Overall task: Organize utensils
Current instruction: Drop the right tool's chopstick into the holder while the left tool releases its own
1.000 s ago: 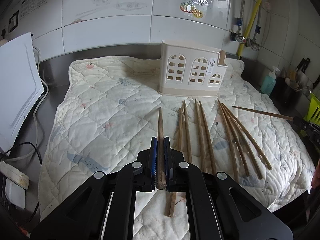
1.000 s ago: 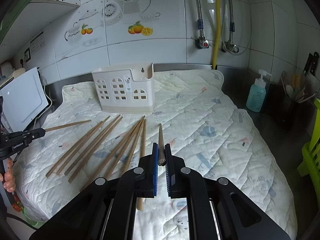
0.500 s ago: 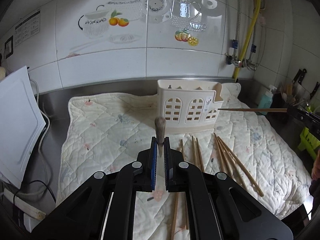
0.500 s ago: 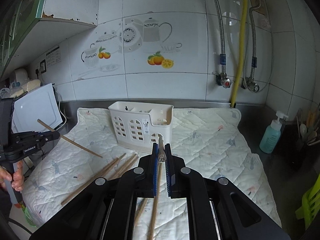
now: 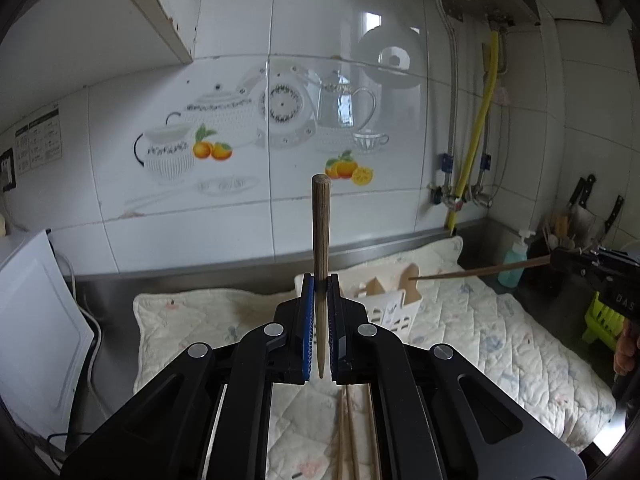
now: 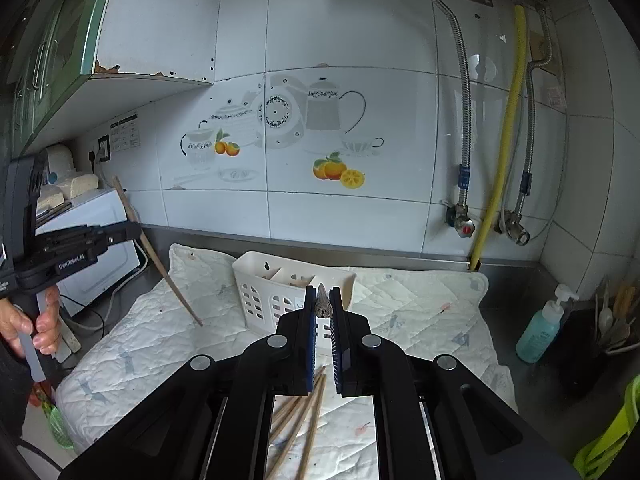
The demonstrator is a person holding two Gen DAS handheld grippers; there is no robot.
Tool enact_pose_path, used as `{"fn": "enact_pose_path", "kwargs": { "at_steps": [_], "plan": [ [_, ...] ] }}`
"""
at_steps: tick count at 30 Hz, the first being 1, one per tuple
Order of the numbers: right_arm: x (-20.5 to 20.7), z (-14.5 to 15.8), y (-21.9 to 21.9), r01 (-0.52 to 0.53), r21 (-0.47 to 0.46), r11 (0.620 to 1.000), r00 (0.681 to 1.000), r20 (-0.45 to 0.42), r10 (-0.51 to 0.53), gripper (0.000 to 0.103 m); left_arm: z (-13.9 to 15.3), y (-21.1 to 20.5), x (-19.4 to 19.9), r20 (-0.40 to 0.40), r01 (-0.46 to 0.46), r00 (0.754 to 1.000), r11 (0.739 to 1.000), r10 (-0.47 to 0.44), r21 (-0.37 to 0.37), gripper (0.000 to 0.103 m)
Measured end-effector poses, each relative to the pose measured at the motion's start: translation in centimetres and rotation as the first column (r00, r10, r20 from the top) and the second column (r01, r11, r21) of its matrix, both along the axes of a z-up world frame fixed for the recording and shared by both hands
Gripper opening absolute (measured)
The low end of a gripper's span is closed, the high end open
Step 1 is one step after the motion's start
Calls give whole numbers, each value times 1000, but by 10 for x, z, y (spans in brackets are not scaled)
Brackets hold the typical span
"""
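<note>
With each gripper (image 5: 319,280) (image 6: 323,300) pinching a chopstick (image 5: 320,240) (image 6: 322,305), next probably tip-down into the caddy (image 6: 276,284) at centre

A home kitchen: teapot-and-fruit wall tiles (image 6: 280,128), steel counter (image 6: 520,312), soap bottle (image 6: 540,330), hanging knives (image 5: 580,200).

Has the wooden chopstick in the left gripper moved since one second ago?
Yes. The wooden chopstick lay on the quilted mat; now it stands raised, its top against the wall tiles.
</note>
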State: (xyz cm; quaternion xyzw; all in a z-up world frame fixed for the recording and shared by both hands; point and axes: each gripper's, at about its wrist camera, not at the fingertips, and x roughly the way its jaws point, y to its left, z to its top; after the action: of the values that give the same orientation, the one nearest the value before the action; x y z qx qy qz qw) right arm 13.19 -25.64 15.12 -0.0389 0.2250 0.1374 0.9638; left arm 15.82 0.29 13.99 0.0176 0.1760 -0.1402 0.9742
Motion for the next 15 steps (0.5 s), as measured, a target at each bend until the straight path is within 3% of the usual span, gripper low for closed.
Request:
{"fn": "enact_pose_path", "kwargs": {
  "at_steps": [5,9,15],
  "plan": [
    [25,9,7,-11,-89,996,999,-42,7,7,30,-16,21,83,6,997,1000,-5,-8,5],
    [48,12,12,-48,-128,991,994,-105,34,7,38,-29,48,107,-13,994,1000,13,1,5],
    [82,2,21,-80,-180,980,982,-186,46,7,21,-39,98,45,-18,999,1000,18,-1,5]
  ]
}}
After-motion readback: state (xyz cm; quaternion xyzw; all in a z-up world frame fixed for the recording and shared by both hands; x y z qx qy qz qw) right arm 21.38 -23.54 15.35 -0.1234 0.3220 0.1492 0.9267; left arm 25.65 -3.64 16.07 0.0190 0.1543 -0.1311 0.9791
